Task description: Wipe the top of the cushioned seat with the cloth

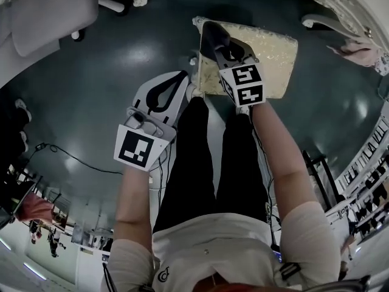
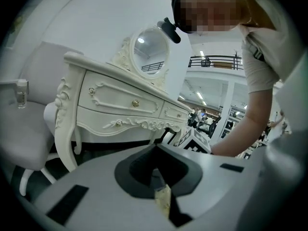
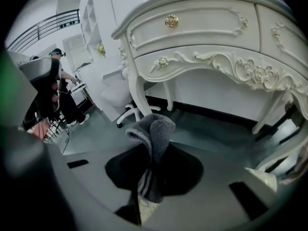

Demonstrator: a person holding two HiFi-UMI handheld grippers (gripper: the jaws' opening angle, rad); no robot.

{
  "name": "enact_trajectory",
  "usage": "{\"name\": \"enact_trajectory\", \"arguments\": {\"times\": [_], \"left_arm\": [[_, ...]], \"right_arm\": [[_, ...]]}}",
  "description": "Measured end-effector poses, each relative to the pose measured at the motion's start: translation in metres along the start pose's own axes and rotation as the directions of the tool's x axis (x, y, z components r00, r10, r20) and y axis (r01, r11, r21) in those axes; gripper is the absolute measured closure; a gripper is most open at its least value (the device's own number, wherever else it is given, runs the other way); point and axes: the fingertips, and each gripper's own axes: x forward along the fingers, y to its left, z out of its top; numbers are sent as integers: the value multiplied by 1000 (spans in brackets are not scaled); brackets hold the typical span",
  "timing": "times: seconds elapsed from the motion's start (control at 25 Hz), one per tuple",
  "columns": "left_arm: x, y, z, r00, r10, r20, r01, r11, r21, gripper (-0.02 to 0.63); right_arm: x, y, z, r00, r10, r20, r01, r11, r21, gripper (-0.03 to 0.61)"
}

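Note:
The cushioned seat (image 1: pixel 267 62) is a cream square stool top on the dark floor ahead of my legs. My right gripper (image 1: pixel 220 46) hovers over its left part, shut on a dark grey cloth (image 1: pixel 212 34). In the right gripper view the cloth (image 3: pixel 155 141) stands up from between the jaws of the right gripper (image 3: pixel 150 179) as a folded grey wad with pale stripes. My left gripper (image 1: pixel 163 92) hangs to the left of the seat, off its edge, jaws together with nothing in them. The left gripper view shows the left gripper (image 2: pixel 156 176) and a sliver of cream seat (image 2: pixel 163 198) below.
A white ornate dressing table (image 3: pixel 207 42) stands beyond the seat, with an oval mirror (image 2: pixel 147 49) on top. A white office chair (image 1: pixel 55 11) is at the far left. A cable (image 1: pixel 73 157) runs over the floor at the left. Pink fabric (image 1: pixel 361 53) lies at the upper right.

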Motion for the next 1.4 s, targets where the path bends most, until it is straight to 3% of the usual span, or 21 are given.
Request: {"name": "enact_trajectory", "arguments": {"times": [0.24, 0.44, 0.64, 1.08, 1.4], "left_arm": [[4, 2, -20, 999, -19, -39, 21, 999, 36, 601], [8, -3, -17, 999, -2, -35, 4, 999, 40, 601], [19, -25, -11, 999, -13, -40, 17, 996, 89, 601], [62, -64, -4, 1000, -21, -15, 22, 997, 74, 601], [90, -96, -14, 994, -57, -92, 71, 986, 151, 601]], "right_arm": [[17, -14, -14, 998, -25, -57, 27, 999, 24, 503], [19, -23, -16, 996, -4, -88, 1, 1000, -31, 502], [10, -43, -25, 995, 13, -97, -14, 1000, -8, 499], [-13, -83, -44, 991, 13, -137, -11, 1000, 13, 499], [-40, -128, -68, 988, -20, -154, 25, 999, 30, 499]]}}
